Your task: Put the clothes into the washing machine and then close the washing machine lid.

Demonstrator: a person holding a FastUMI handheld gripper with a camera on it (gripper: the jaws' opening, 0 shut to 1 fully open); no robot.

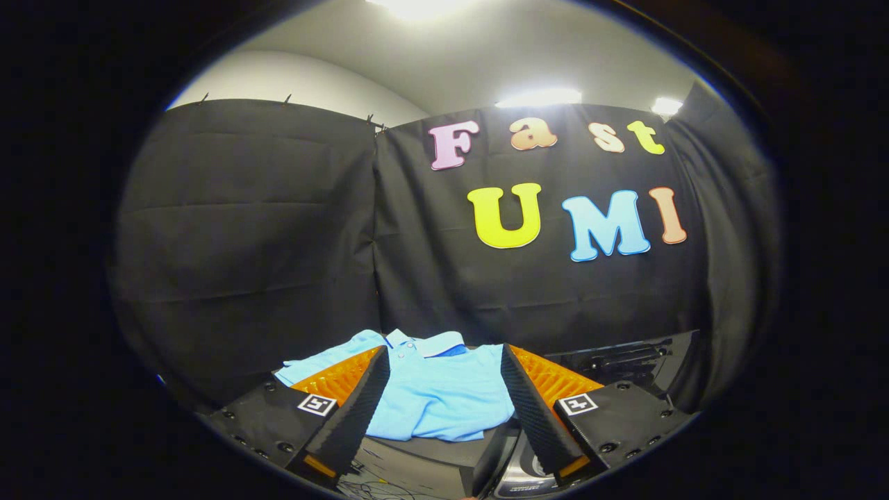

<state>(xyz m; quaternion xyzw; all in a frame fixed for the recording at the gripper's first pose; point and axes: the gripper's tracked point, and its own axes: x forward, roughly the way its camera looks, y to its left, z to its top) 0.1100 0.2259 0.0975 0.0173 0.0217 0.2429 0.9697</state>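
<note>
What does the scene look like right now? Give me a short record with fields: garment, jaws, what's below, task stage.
garment: light blue polo shirt, lying spread out, collar away from the camera
gripper: jaws open, holding nothing
shirt vs jaws: ahead of them and seen in the gap between them
surface: dark flat top under the shirt
backdrop: black cloth wall
task stage: shirt not yet picked up

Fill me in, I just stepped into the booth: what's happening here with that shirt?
A person is holding the hand-held gripper over a light blue polo shirt lying spread on a dark surface in front of the black cloth wall. The fingers are open, and the shirt shows between them, not gripped. Nothing has gone into the washing machine yet.
</note>
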